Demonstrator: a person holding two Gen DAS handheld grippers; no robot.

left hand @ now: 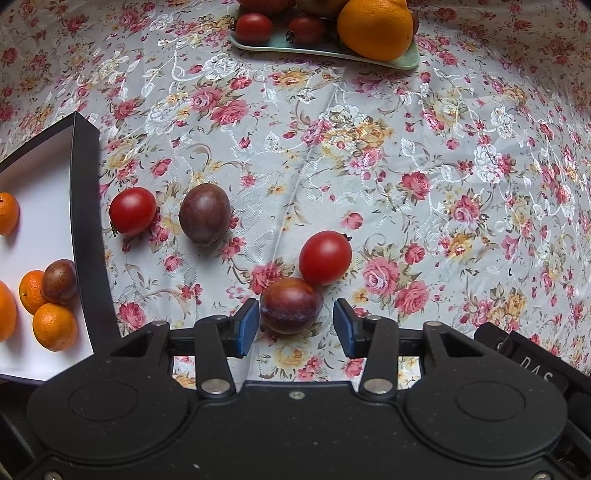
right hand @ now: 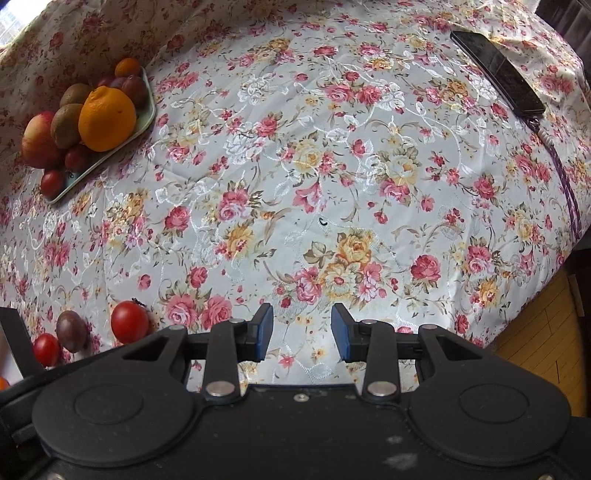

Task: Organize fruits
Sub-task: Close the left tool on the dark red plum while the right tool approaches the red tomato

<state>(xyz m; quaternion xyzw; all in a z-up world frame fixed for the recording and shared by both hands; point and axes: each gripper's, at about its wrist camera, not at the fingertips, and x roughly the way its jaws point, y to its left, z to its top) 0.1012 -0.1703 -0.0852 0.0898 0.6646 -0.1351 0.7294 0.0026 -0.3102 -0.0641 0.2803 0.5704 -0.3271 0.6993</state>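
Far left: black-walled box point(left hand: 86, 229), white floor, holding several small oranges point(left hand: 54, 326) and one dark plum point(left hand: 59, 280). Just right of its wall, on the floral cloth point(left hand: 369, 155), a tomato point(left hand: 132, 210) and a purple plum point(left hand: 205, 214) lie close together but apart.

Centre, near: left gripper point(left hand: 295, 326) released, jaws spread wide around a reddish plum point(left hand: 290, 310). Left pad point(left hand: 248, 325) sits nearly against the fruit; right pad clear of it. A second tomato point(left hand: 325, 257) touches the plum's far side.

Judgement: step in hand is grasping this plum for the box. Shift slightly left to centre it, close gently on its widest part, lift straight so the tomato is not rolled.

Far: green tray point(left hand: 406, 61) with a large orange point(left hand: 375, 29).

Right: right gripper point(right hand: 302, 332) released, empty, over bare cloth. Phone point(right hand: 496, 70) far right.
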